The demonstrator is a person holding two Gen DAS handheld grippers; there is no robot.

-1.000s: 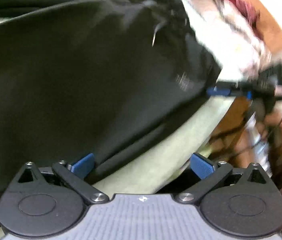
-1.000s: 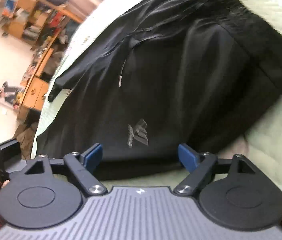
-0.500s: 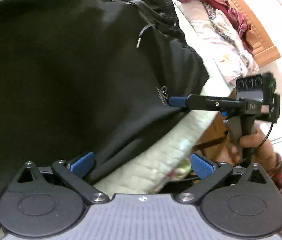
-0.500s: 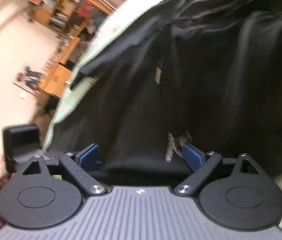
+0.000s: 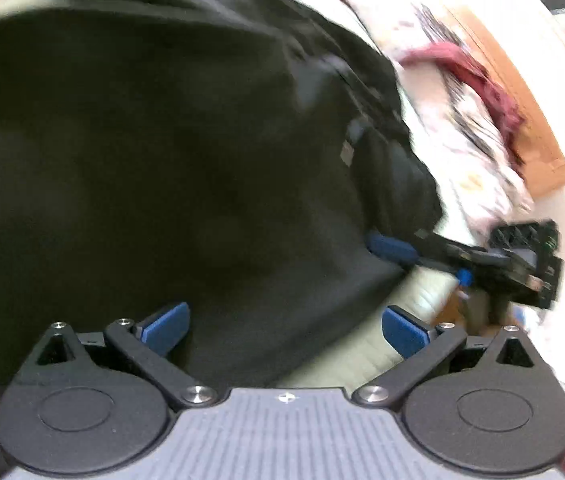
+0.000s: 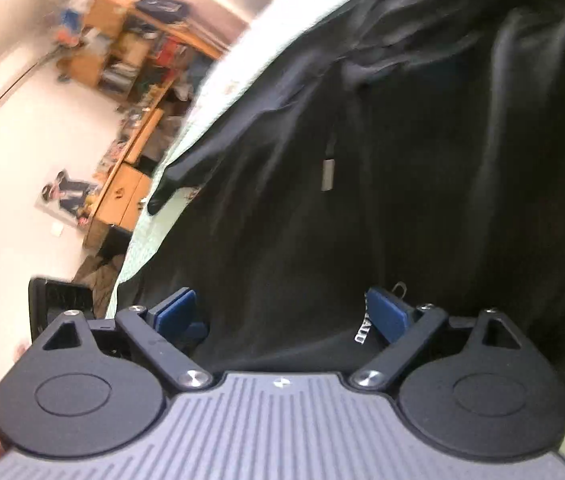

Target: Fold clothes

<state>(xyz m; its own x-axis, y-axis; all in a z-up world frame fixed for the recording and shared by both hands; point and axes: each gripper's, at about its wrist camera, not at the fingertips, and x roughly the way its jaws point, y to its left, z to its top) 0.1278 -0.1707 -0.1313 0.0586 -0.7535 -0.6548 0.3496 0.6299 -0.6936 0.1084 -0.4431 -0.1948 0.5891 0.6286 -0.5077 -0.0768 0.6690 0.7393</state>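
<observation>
Garment: black trousers spread over a pale green quilted bed; they fill most of both wrist views and run off the frame at the top and sides, so their full outline cannot be seen.
Drawstring: a dark cord with a grey metal tip hangs down the cloth in the right wrist view; in the left wrist view it is only a smear.
Logo: white lettering near the hem, half hidden behind the right gripper's right pad, not readable.
Left gripper: jaws wide apart, the blue pads pressing on nothing; the near edge of the trousers lies between them, with the right pad over bare quilt.
Right gripper: jaws have just been opening and stand wide; the hem of the trousers lies between the pads, neither pad squeezing it. In the left wrist view it shows from the side, at the right edge of the trousers; whether it touches the cloth is unclear through blur.
Hand: the one carrying the right gripper is lost in blur.
Bedding: white patterned cloth with a dark red piece on the far right, streaked by motion.
Headboard: orange wood behind that bedding, cut off at its lower end.
Room: wooden shelves and a desk far left, contents too blurred to name.
</observation>
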